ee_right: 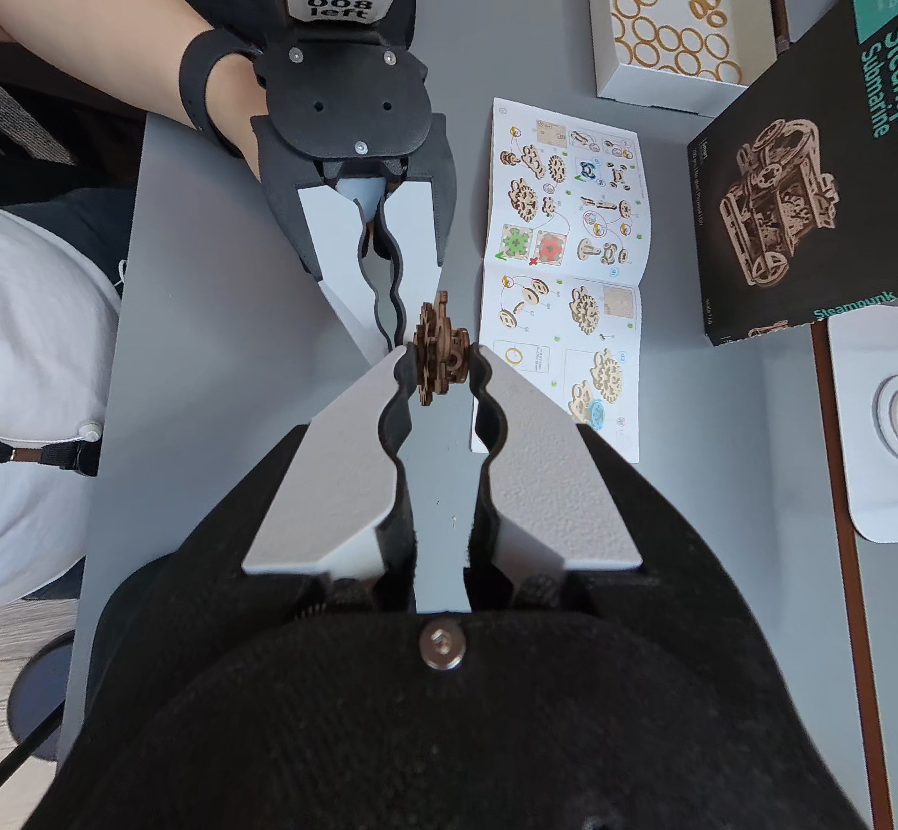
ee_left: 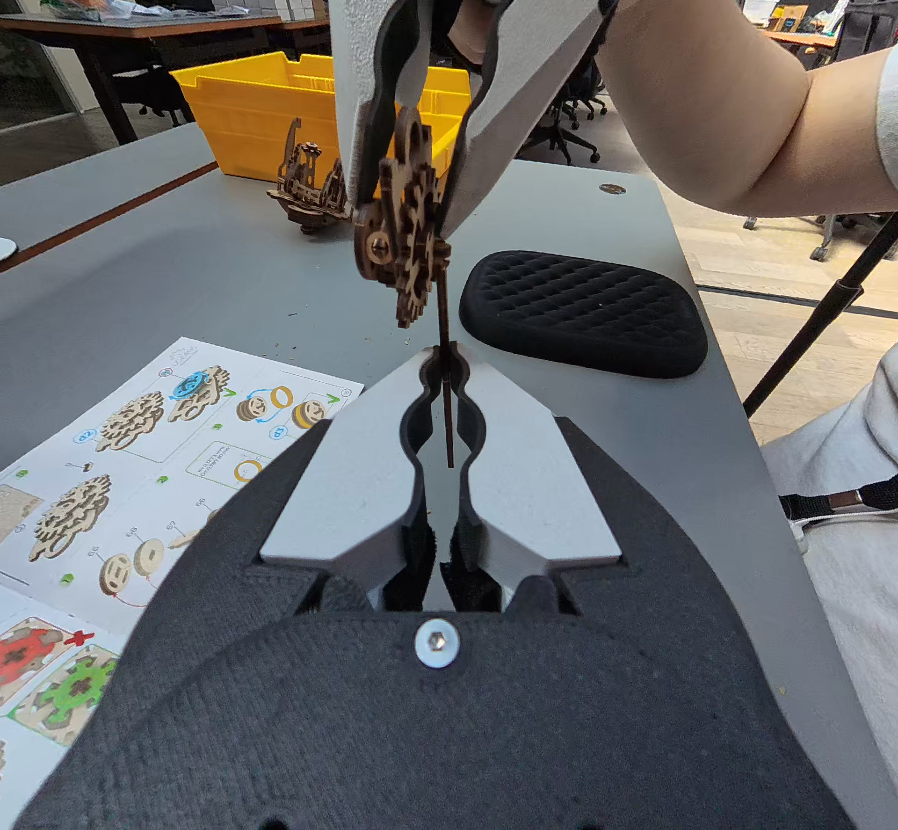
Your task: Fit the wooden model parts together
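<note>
In the left wrist view my left gripper (ee_left: pixel 443 350) is shut on a thin dark wooden stick (ee_left: pixel 443 315) that stands upright between its tips. The stick's top end meets a wooden gear assembly (ee_left: pixel 413 165). My right gripper (ee_left: pixel 401 223) reaches down from above and is shut on that assembly. In the right wrist view my right gripper (ee_right: pixel 440 353) clamps the gear assembly (ee_right: pixel 437 320) above the grey table (ee_right: pixel 218 369). The left gripper (ee_right: pixel 396 342) comes from the top, its tips touching the assembly's left side. The stick is hidden in this view.
An instruction sheet (ee_left: pixel 146 456) (ee_right: pixel 559 272) lies beside the grippers. A yellow bin (ee_left: pixel 257 116) and a partly built wooden model (ee_left: pixel 306 189) stand behind. A black quilted pad (ee_left: pixel 583 311) lies near the table edge. A white box of rubber rings (ee_right: pixel 670 14) and a dark kit box (ee_right: pixel 797 174) stand nearby. My right fingertips sit around 5 cm from my left ones. Left tips and right tips are each some 30 cm from the partly built wooden model (ee_left: pixel 306 189).
</note>
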Demonstrator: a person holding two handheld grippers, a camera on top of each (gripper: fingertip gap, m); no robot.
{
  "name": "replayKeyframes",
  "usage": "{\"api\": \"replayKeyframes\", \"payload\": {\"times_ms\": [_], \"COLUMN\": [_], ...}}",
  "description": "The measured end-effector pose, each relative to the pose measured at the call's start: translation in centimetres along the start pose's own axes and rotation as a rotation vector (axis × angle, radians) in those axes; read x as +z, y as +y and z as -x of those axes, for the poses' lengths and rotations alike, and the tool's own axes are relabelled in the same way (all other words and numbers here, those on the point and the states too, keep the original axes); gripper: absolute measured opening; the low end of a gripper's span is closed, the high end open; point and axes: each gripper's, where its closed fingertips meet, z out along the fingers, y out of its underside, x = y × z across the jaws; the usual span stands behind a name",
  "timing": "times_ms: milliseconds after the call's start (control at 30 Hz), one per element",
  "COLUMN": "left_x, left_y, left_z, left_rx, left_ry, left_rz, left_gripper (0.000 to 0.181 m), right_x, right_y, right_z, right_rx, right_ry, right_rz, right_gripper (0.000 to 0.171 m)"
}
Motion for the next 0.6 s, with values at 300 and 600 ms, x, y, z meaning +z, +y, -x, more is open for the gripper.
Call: {"api": "replayKeyframes", "payload": {"times_ms": [300,600], "left_x": [-0.8,-0.4], "left_y": [-2.5,-1.4], "left_z": [-1.5,-2.0], "left_rx": [-0.182,-0.463], "left_ry": [0.133,0.248], "left_rz": [-0.109,-0.041], "left_gripper": [0.000,0.000], "right_x": [-1.1,0.2], "right_y": [-1.6,0.5], "right_z": [-0.2,-0.4], "right_rx": [0.202,0.510], "right_ry": [-0.141,-0.383], "right_rz": [-0.069,0.041], "right_gripper": [0.020,0.020]}}
